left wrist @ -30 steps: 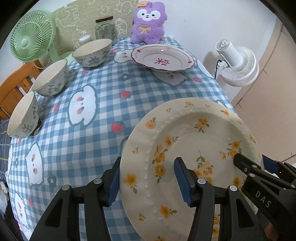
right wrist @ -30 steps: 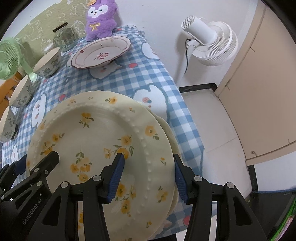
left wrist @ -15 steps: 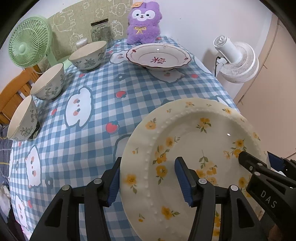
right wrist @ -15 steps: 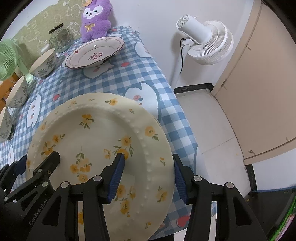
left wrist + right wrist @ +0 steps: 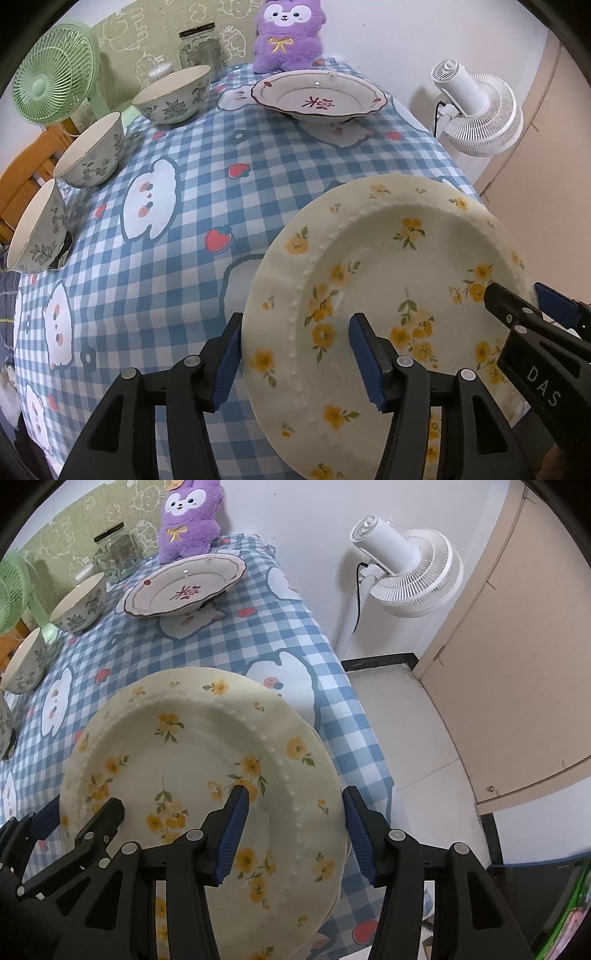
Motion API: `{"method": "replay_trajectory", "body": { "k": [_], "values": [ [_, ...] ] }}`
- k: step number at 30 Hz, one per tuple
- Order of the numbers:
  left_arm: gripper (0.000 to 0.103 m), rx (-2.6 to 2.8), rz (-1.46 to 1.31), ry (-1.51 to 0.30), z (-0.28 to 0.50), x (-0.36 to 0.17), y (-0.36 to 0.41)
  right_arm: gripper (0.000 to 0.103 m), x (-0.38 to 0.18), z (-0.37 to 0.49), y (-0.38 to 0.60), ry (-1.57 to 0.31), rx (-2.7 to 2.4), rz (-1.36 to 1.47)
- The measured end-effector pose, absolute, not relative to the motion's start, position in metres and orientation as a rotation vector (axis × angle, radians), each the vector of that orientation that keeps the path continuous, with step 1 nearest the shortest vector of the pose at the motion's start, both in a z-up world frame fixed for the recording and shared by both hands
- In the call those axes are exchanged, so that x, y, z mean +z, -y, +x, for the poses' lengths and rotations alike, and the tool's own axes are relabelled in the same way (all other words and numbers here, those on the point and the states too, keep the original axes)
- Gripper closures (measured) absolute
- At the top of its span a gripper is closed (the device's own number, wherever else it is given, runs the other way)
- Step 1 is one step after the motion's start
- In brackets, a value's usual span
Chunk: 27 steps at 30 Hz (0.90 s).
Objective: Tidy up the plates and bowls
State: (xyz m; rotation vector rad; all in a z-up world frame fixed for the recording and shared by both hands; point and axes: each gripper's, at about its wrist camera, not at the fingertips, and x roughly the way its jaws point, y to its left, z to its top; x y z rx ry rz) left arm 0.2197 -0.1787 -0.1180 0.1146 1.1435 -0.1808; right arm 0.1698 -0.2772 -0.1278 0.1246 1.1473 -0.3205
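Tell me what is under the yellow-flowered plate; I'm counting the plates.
Under the yellow-flowered plate, the right wrist view shows the rim of another cream plate peeking out at its right edge, over the checked tablecloth. Its pattern, and any further plates below, are covered.

Near rim of the yellow-flowered plate [image 5: 388, 280] runs off the bottom edge in both wrist views; whether either set of jaws presses on it cannot be told; a second plate [image 5: 341, 878] beneath shows only as a thin edge in the right wrist view; the green fan [image 5: 11, 590] is cut by the left edge there; contents of the glass jar [image 5: 197, 46] are too indistinct to identify; the nearest bowl [image 5: 35, 236] hides a dark object behind it.
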Motion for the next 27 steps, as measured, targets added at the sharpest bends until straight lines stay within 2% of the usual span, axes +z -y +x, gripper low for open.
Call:
{"method": "replay_trajectory", "body": {
  "k": [5, 10, 14, 15, 27],
  "values": [
    [0.042, -0.191, 0.117, -1.151, 0.221, -0.119, 0.179, 0.046, -0.127, 0.170, 0.280, -1.146, -0.314, 0.143],
    [0.038, -0.208, 0.113, -1.171, 0.223, -0.118, 0.178, 0.039, -0.126, 0.170, 0.282, -1.153, -0.299, 0.184],
    [0.015, -0.219, 0.136, -1.126, 0.221, -0.103, 0.181, 0.029, -0.118, 0.170, 0.281, -1.131, -0.295, 0.208],
    [0.013, -0.225, 0.140, -1.116, 0.222, -0.099, 0.181, 0.027, -0.114, 0.171, 0.280, -1.125, -0.296, 0.207],
    [0.013, -0.269, 0.103, -1.078, 0.238, -0.055, 0.164, 0.026, -0.067, 0.188, 0.261, -1.071, -0.263, 0.228]
  ]
}}
